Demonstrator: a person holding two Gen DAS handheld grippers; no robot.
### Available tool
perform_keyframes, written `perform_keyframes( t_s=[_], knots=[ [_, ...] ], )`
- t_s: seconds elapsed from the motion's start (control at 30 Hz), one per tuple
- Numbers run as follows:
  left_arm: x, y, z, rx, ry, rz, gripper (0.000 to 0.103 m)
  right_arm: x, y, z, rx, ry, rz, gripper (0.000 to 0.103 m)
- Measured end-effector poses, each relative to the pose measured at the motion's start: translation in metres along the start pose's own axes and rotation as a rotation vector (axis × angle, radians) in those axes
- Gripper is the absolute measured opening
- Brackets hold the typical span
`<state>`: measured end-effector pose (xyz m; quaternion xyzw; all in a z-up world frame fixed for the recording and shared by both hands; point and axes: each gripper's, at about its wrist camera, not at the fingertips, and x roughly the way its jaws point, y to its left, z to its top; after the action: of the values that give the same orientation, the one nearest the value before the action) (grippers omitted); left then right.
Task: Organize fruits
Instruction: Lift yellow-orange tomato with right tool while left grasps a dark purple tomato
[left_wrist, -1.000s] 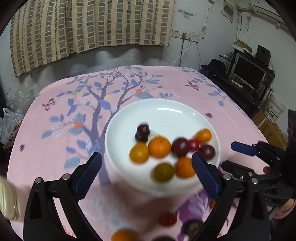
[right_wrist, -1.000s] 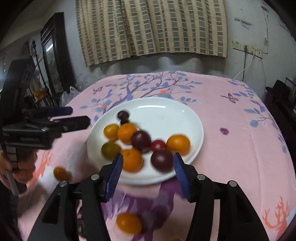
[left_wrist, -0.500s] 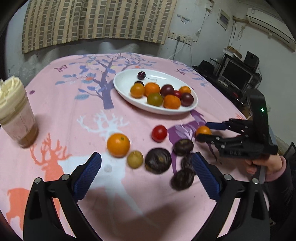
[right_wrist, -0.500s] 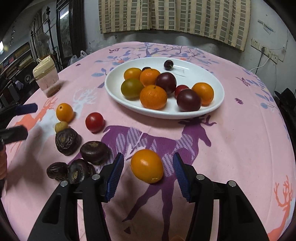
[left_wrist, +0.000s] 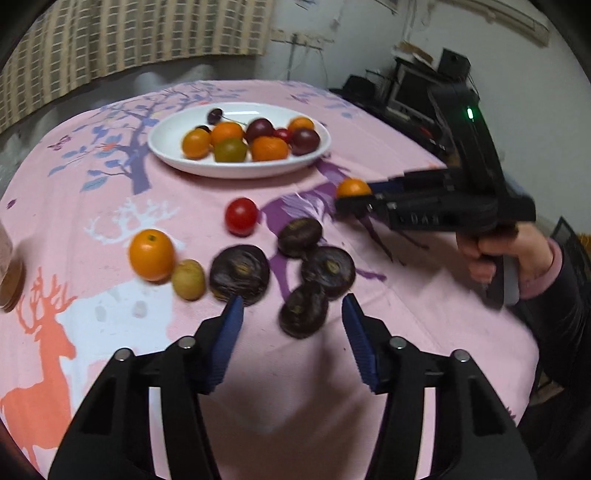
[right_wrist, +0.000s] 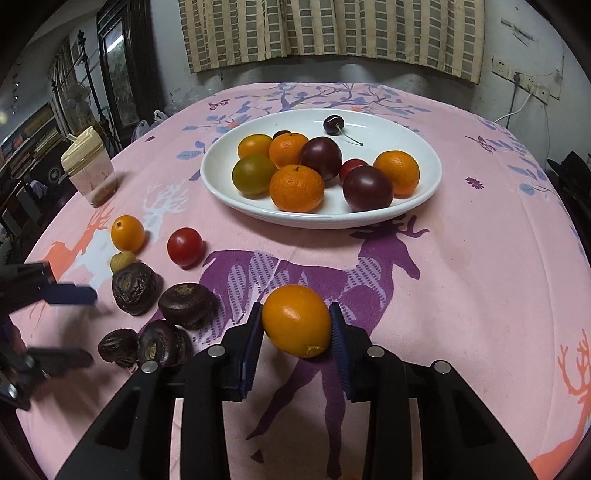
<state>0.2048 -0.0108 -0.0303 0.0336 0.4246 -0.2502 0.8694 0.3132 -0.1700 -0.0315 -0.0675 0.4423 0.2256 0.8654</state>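
Four wrinkled dark round fruits (left_wrist: 303, 310)

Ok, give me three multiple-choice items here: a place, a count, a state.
1. The stemmed dark red cherry lies: A on the white oval plate; B in a cup; C between fingers.
2. Wrinkled dark brown fruits on the pink printed tablecloth: A two; B four; C six.
3. The right gripper is: A open, empty; B shut on a smooth orange fruit; C holding a spoon.
A: it rests near the plate's far rim. B: four cluster together. B: its fingers, just now closing, press the fruit's sides.
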Motion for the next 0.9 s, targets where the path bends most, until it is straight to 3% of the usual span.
perform_keyframes(
  t_s=[0.23,0.63,0.9],
  knots=[
    [0.017,-0.006,-0.001,0.011,0.045,-0.008,0.051,-0.007,0.001,0.001,0.001,-0.018,0.011,0.036],
    [0.031,-0.007,-0.001,0.020,0.074,0.027,0.031,-0.012,0.002,0.002,0.003,-0.032,0.018,0.036],
    [0.020,-0.009,-0.004,-0.004,0.055,0.030,0.030,-0.014,0.003,0.001,0.005,-0.035,0.026,0.036]
  ],
)
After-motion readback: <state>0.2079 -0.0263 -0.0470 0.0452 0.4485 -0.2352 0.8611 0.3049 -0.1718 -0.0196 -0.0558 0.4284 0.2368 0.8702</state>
